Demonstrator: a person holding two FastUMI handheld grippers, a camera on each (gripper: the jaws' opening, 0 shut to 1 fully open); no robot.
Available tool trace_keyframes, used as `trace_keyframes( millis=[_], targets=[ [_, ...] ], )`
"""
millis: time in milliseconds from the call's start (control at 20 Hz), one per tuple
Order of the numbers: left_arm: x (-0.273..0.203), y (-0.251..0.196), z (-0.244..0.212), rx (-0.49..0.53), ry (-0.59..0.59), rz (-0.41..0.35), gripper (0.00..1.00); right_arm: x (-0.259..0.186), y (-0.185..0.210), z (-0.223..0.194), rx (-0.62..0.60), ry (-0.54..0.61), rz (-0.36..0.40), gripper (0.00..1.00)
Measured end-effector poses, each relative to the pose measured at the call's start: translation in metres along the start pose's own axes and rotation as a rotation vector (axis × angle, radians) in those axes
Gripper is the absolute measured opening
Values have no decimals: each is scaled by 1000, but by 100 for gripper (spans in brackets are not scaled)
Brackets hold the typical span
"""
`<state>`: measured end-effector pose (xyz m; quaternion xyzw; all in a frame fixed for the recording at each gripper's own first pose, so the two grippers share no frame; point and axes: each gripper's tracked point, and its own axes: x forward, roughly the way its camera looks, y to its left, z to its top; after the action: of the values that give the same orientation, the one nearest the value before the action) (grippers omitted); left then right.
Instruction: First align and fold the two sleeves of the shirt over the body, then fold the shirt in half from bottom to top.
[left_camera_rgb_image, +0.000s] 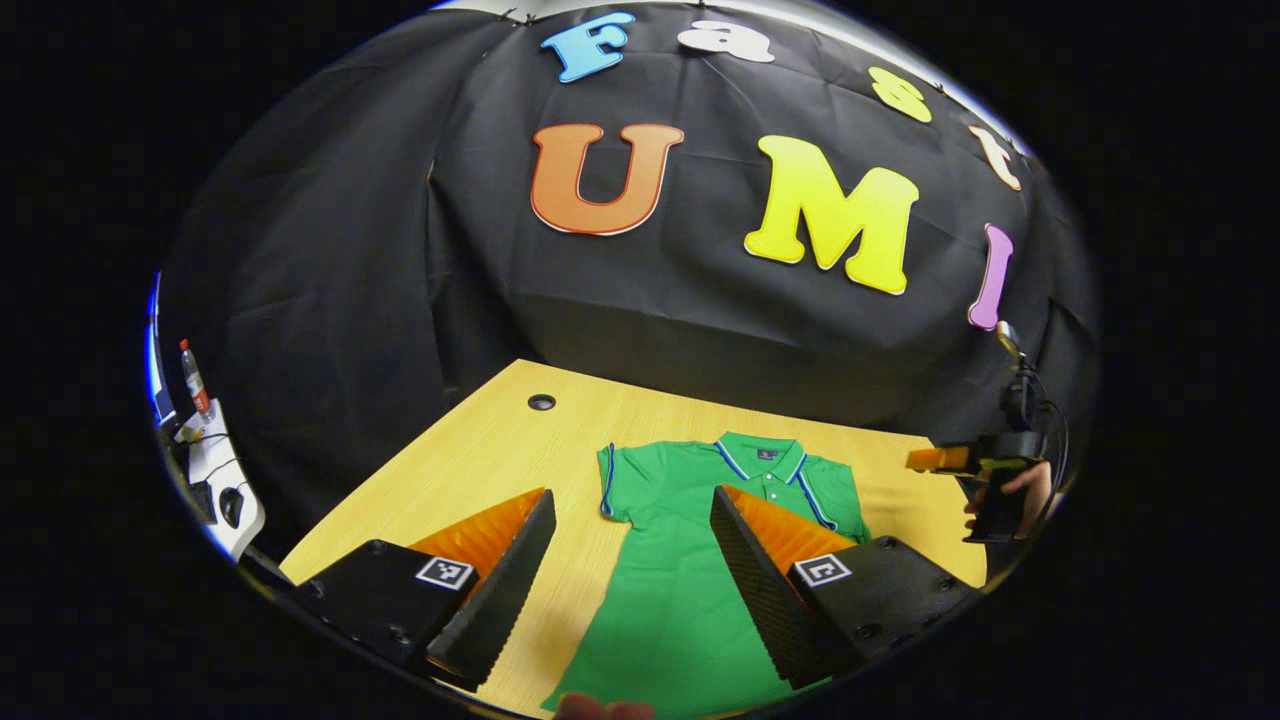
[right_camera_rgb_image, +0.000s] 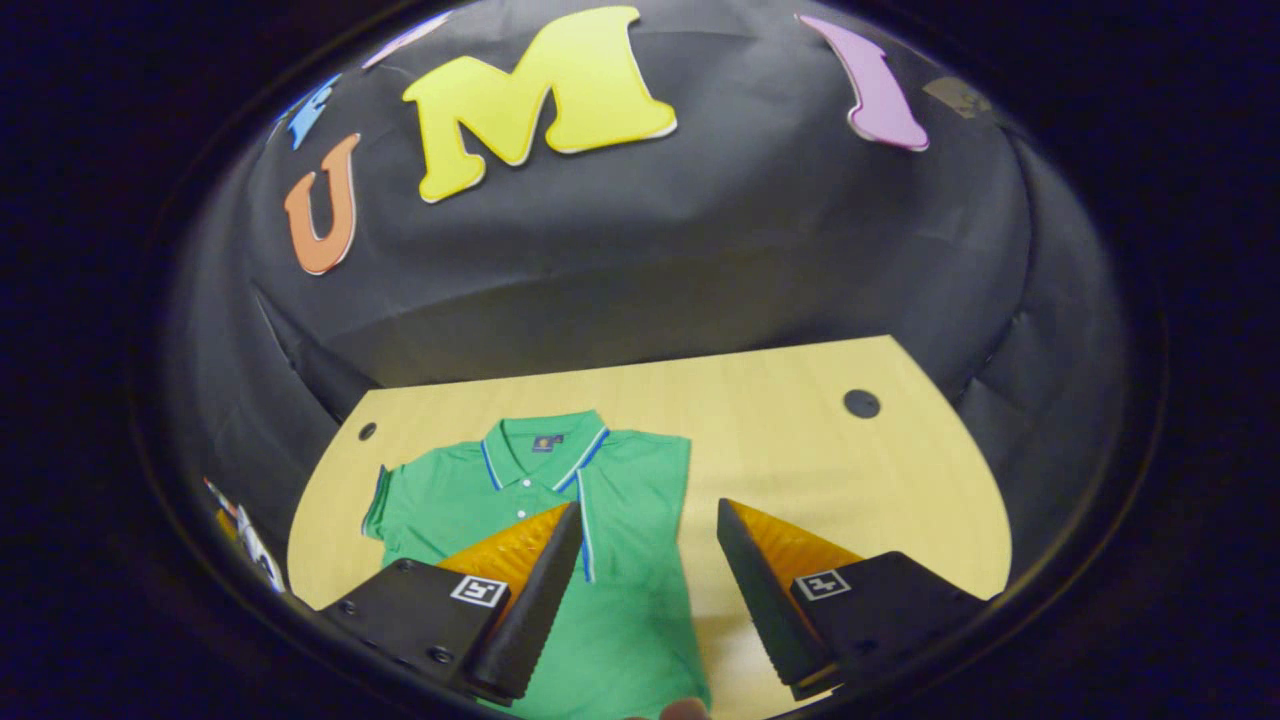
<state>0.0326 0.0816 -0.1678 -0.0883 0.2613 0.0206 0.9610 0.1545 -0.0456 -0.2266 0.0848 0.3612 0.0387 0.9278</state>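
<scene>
A green polo shirt (left_camera_rgb_image: 680, 590) lies flat on the yellow table (left_camera_rgb_image: 480, 460), collar at the far end. In the left gripper view its left sleeve (left_camera_rgb_image: 610, 480) sticks out sideways, while the right sleeve lies folded over the body, its blue trim running diagonally. My left gripper (left_camera_rgb_image: 632, 495) hovers open above the shirt's left half. The right gripper (left_camera_rgb_image: 975, 465), held by a hand, shows off the shirt's right edge. In the right gripper view the shirt (right_camera_rgb_image: 620, 480) sits left of centre, and my right gripper (right_camera_rgb_image: 648, 507) hangs open over its straight right edge.
The table (right_camera_rgb_image: 800, 450) has round cable holes (left_camera_rgb_image: 541, 402) (right_camera_rgb_image: 861, 403) near its back edge. A bottle (left_camera_rgb_image: 193, 380) and white gear (left_camera_rgb_image: 225, 480) stand off the table at the far left. Black cloth closes the back. A fingertip (left_camera_rgb_image: 600, 710) peeks in at the bottom.
</scene>
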Motion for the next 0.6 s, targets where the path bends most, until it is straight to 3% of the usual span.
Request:
trace_keyframes(
  millis=[250,400,600],
  targets=[
    [58,4,-11,-14,147,-120,100,-87,-8,-6,-138,-82,-2,88],
    [92,5,-23,-19,261,-173,100,-127,-3,-21,-167,-91,33,88],
    [135,11,-43,-39,385,-208,100,-160,-8,-45,-154,-76,18,88]
  ],
)
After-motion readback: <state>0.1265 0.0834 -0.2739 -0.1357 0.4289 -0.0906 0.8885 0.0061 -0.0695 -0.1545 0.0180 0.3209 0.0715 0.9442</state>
